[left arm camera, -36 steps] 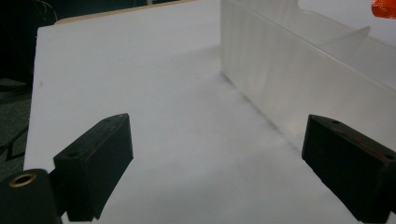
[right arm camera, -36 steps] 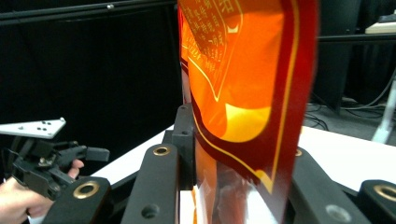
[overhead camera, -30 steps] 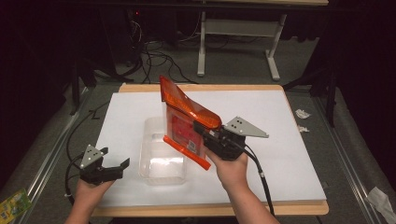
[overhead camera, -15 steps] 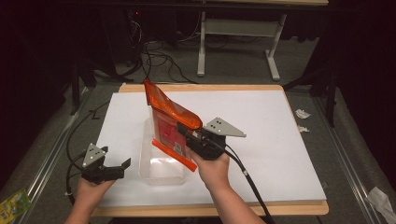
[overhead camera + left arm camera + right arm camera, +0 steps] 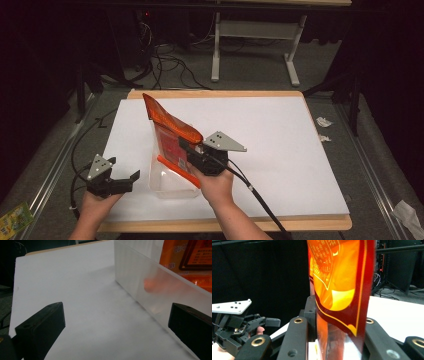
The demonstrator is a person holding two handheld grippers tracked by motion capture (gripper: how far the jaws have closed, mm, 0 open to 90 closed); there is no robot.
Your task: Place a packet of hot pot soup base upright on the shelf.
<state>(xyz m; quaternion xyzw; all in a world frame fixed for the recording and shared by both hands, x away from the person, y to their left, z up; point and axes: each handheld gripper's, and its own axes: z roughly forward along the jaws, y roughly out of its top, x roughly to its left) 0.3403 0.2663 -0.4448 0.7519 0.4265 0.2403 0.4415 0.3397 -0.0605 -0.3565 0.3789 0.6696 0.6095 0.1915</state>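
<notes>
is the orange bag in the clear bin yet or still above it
Partly in: the orange bag, held by the right gripper, has its lower end inside the clear bin.

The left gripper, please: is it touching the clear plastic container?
Apart. In the high view, white table shows between the open left gripper and the clear plastic container.

pouch [image 5: 170, 137] above bin [image 5: 172, 184], mid-table [image 5: 280, 150]; left tongs [image 5: 125, 180] beside the bin.
</notes>
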